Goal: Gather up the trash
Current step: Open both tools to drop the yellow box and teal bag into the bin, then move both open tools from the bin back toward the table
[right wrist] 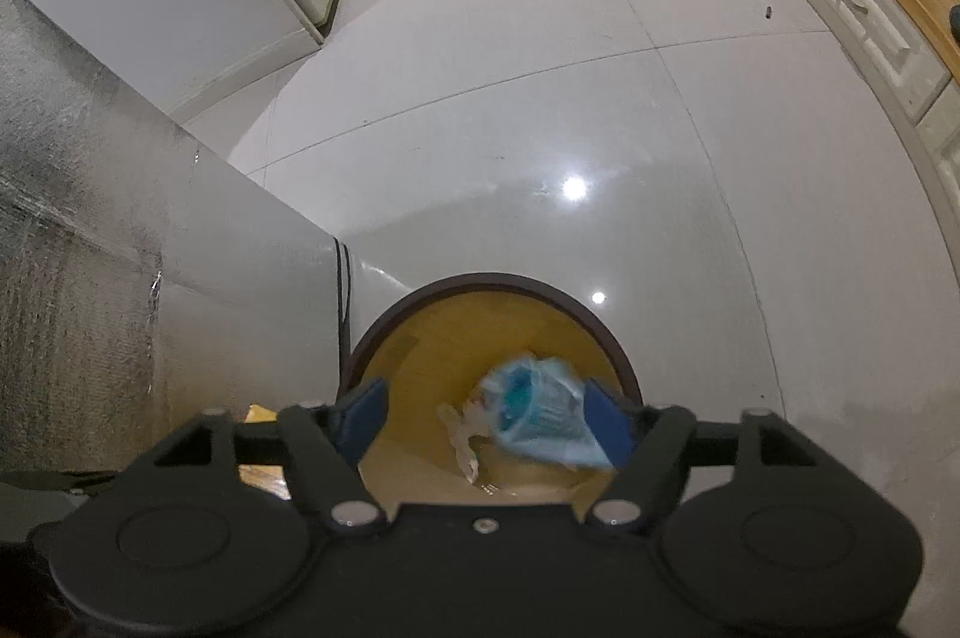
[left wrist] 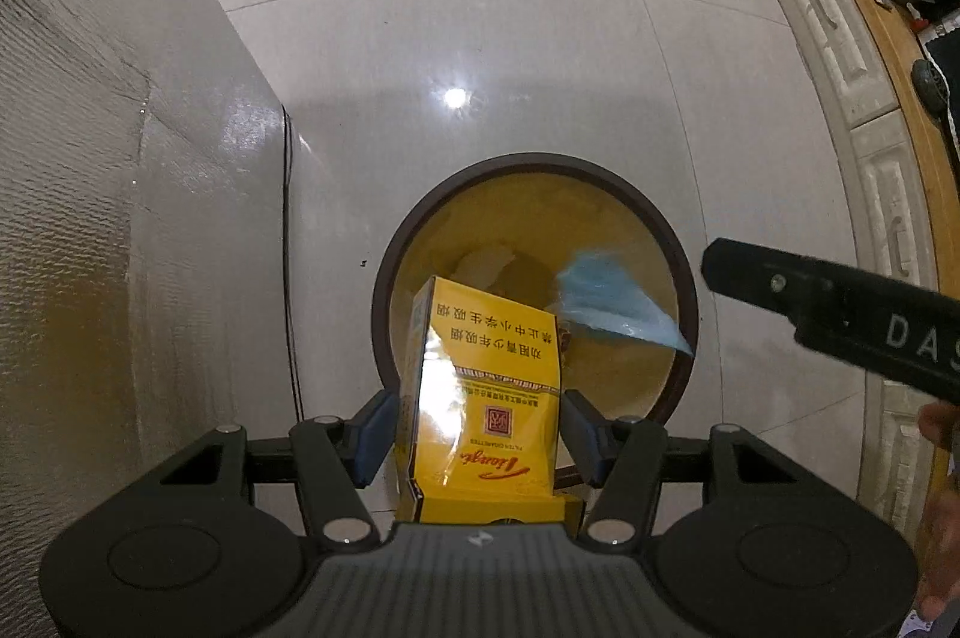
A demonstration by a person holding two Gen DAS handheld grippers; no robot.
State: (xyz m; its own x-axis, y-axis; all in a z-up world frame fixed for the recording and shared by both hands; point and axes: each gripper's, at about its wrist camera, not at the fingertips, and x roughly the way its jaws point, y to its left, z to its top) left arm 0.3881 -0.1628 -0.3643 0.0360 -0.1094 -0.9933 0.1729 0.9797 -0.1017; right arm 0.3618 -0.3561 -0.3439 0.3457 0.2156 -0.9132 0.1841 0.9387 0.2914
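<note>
Clamping yellow carton (left wrist: 486, 398), left tongs (left wrist: 477, 437) above bin (left wrist: 384, 278)

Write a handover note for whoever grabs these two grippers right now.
Left gripper: shut on the yellow cigarette pack, held over the near rim of the bin.
Right gripper: open, above the bin; the blue wrapper is blurred between its fingers and looks just let go, dropping in.
Bin: round, dark rim, yellow inside, on the tiled floor beside the silver box. Some pale scraps already lie at the bottom.
Done: both pieces brought to the bin.
Left: open the left gripper to drop the pack, check the wrapper landed inside, then look for more trash.
</note>
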